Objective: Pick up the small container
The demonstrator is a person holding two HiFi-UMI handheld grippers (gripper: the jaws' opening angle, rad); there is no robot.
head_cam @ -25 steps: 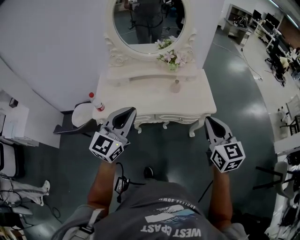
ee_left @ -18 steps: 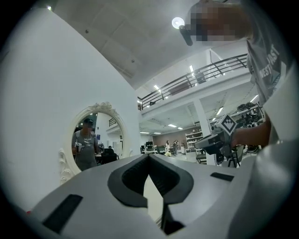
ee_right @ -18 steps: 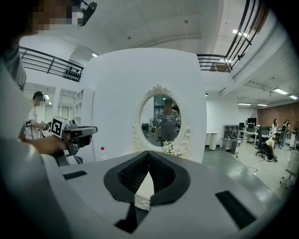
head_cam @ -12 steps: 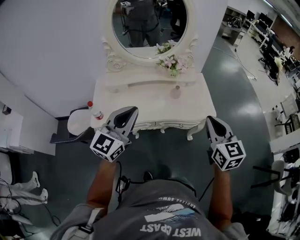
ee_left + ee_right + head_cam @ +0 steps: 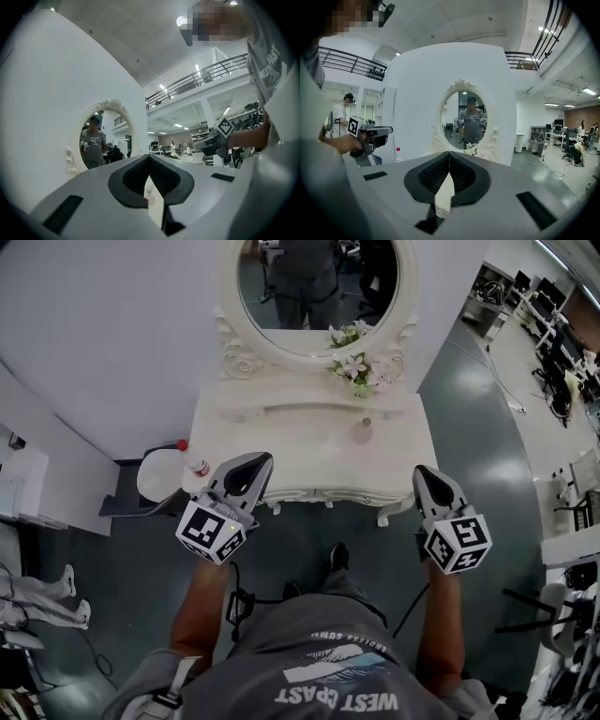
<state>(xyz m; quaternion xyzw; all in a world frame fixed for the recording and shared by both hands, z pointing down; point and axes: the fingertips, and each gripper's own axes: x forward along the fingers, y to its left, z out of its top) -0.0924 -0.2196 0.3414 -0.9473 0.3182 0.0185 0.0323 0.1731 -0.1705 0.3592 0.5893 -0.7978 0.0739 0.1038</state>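
Note:
The small container [image 5: 364, 428], a pale little bottle with a cap, stands on the white dressing table [image 5: 281, 451], right of its middle and below the flowers. In the left gripper view the small container [image 5: 149, 195] shows through the slit under the closed jaws. My left gripper [image 5: 257, 461] hovers over the table's front left corner, shut and holding nothing. My right gripper [image 5: 425, 472] is just off the front right corner, also shut and holding nothing. Both are well short of the container.
An oval mirror [image 5: 314, 292] stands at the back of the table, with a flower bunch [image 5: 361, 369] at its lower right. A red-capped bottle [image 5: 194, 463] sits on a round stool [image 5: 155, 479] left of the table. A white wall is behind; grey floor lies to the right.
The person has taken a step, one foot now forward under the table's edge. The table has shifted a little right in the view. Both grippers stay shut and keep their places.

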